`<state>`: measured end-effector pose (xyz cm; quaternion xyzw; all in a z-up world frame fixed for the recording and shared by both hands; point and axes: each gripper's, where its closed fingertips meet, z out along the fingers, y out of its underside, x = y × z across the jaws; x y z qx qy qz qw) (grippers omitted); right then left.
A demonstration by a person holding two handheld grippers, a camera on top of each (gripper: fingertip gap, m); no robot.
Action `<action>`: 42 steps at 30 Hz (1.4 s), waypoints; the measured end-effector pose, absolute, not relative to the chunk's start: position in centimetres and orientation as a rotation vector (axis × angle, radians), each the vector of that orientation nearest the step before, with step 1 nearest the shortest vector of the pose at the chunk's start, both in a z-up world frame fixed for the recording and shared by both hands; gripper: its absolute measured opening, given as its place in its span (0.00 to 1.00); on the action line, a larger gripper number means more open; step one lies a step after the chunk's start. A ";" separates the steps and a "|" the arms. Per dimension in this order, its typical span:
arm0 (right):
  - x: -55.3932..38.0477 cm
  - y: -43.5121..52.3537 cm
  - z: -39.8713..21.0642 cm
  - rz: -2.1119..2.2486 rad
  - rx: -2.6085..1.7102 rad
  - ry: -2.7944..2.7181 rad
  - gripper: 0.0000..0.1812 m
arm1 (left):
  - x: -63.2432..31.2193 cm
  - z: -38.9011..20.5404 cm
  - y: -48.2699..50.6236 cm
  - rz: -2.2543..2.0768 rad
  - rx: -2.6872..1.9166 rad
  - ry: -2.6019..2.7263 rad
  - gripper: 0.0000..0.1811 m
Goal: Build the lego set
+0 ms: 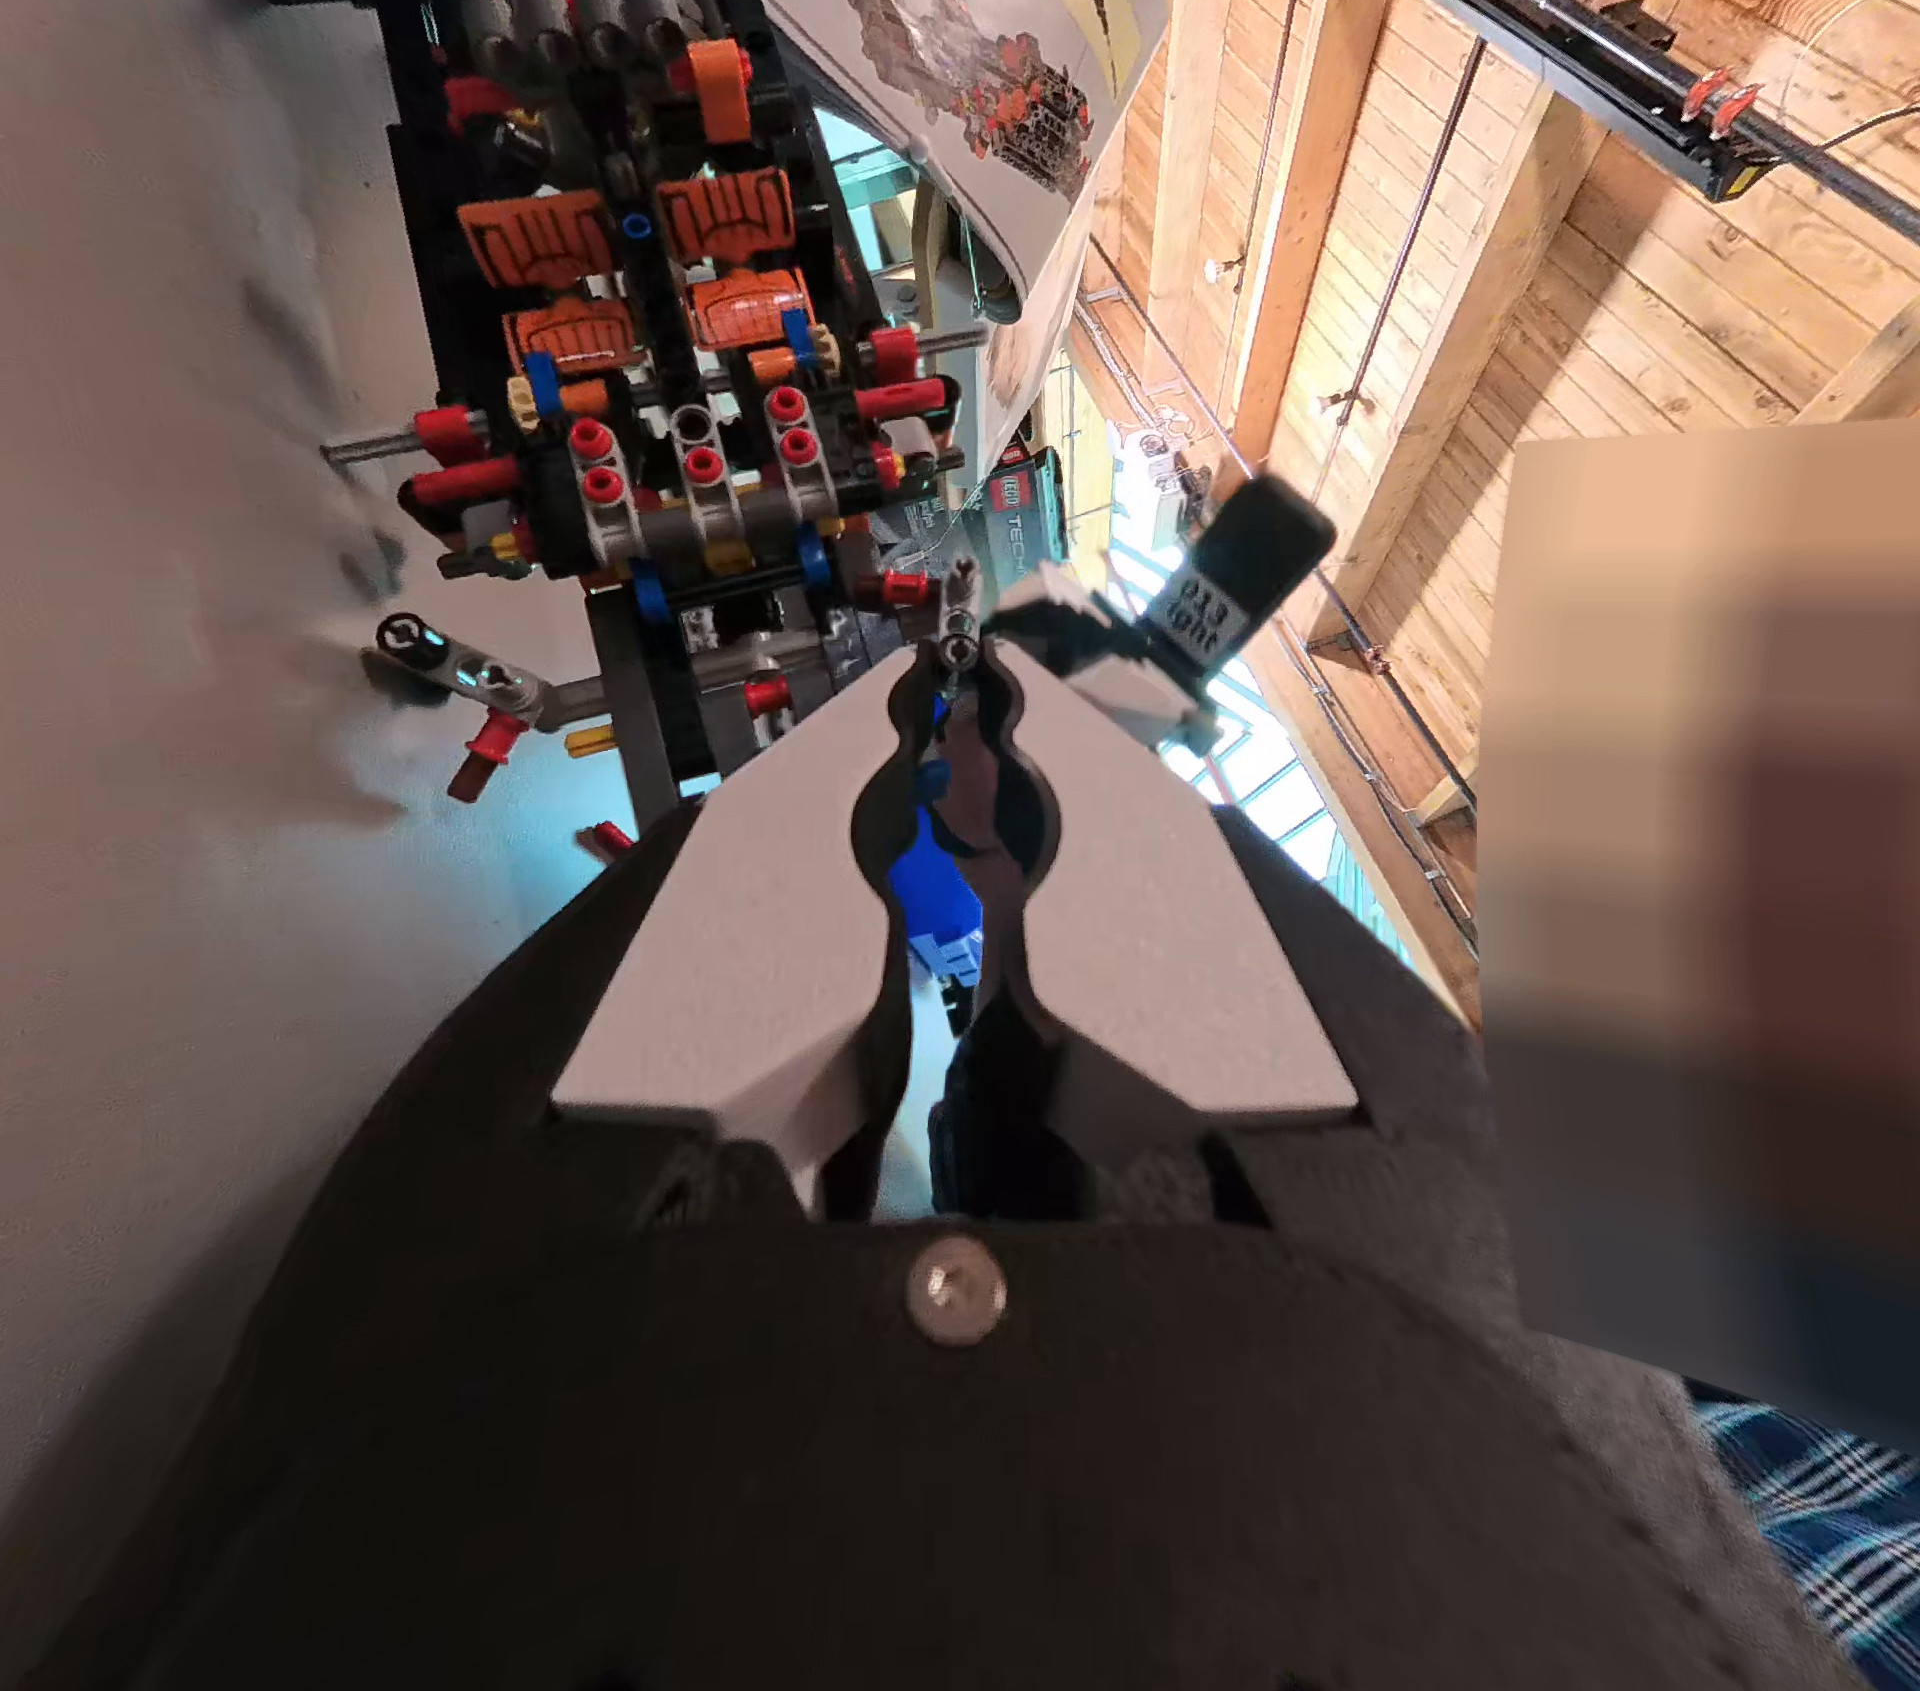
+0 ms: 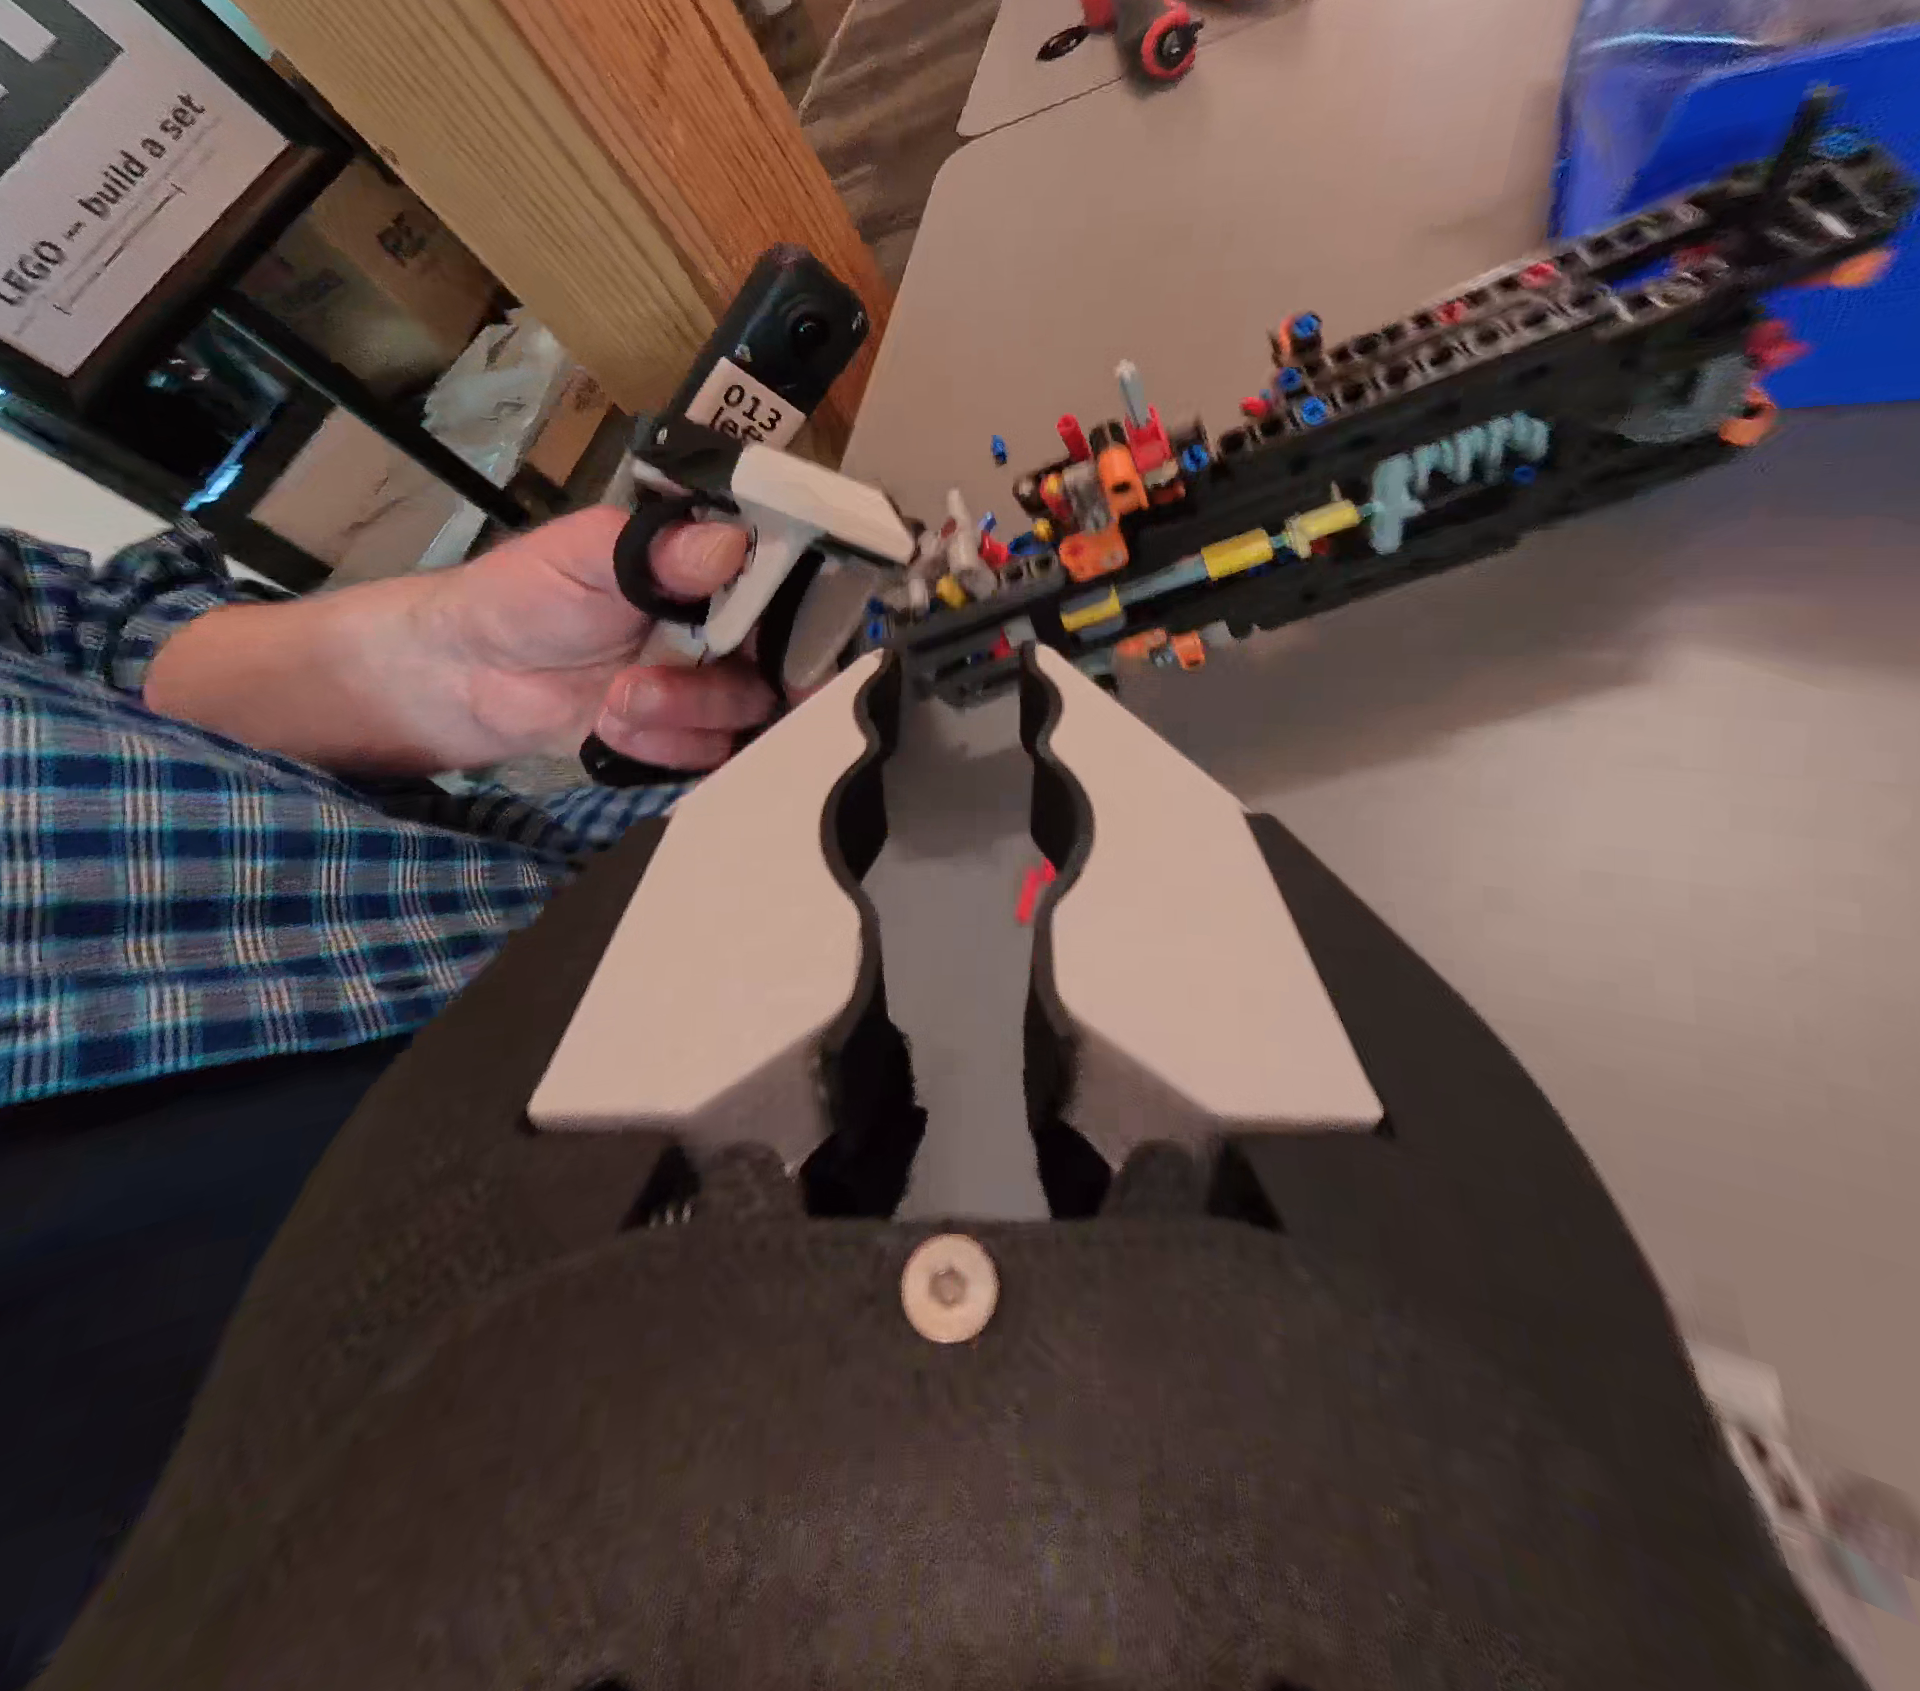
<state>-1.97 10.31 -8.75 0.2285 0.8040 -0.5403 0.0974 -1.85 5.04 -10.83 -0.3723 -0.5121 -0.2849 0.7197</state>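
Black beams make up the long lego model (image 2: 1351, 498), studded with red pins, orange seats, blue connectors and yellow sleeves; it rests on the grey table (image 2: 1455, 810). The left gripper (image 1: 958, 654) is clenched on a small grey pin (image 1: 958, 615) at the model's near end. The right gripper (image 2: 956, 665) hangs released, its jaws parted, its tips right at that same near end of the model, whether touching cannot be told.
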 end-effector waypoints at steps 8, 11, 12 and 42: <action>-1.3 29.7 -13.0 -1.454 1.268 2.790 0.10 | -1.9 -10.7 4.8 -0.655 -0.777 -1.139 0.03; -1.1 38.0 -15.0 -1.285 1.579 2.847 0.09 | -1.8 -10.7 4.9 -0.661 -0.758 -1.140 0.03; -1.0 39.9 -15.4 -1.241 1.646 2.844 0.09 | -1.7 -10.6 4.9 -0.659 -0.757 -1.140 0.03; 1.3 44.8 -19.4 -0.936 1.497 3.001 0.07 | -1.0 -10.6 5.5 -0.677 -0.724 -1.136 0.03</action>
